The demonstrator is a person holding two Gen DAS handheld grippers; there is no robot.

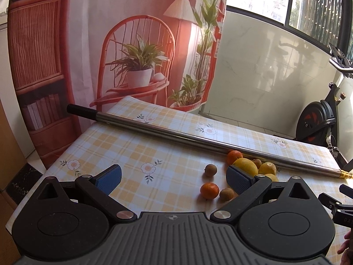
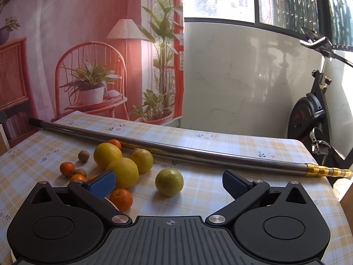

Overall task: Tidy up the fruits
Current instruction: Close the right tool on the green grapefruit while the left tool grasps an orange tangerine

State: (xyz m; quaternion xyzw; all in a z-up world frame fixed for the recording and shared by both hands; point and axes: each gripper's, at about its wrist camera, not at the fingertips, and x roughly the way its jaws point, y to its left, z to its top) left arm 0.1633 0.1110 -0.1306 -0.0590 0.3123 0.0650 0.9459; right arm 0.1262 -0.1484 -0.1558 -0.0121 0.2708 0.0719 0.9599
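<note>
A printed backdrop (image 2: 88,44) showing a red rattan chair, potted plants and a floor lamp hung at 11 o'clock behind the table (image 2: 220,141), which wore a yellow plaid cloth with small flowers. At 1 o'clock, a pale marble-look wall (image 2: 238,77) caught bright glare beneath a dark-framed window (image 2: 286,2) flooded with daylight. An exercise bike (image 2: 308,119) stood at 3 o'clock, just beyond the table's far corner. A long metal pole (image 2: 176,149) lay across the cloth.
</note>
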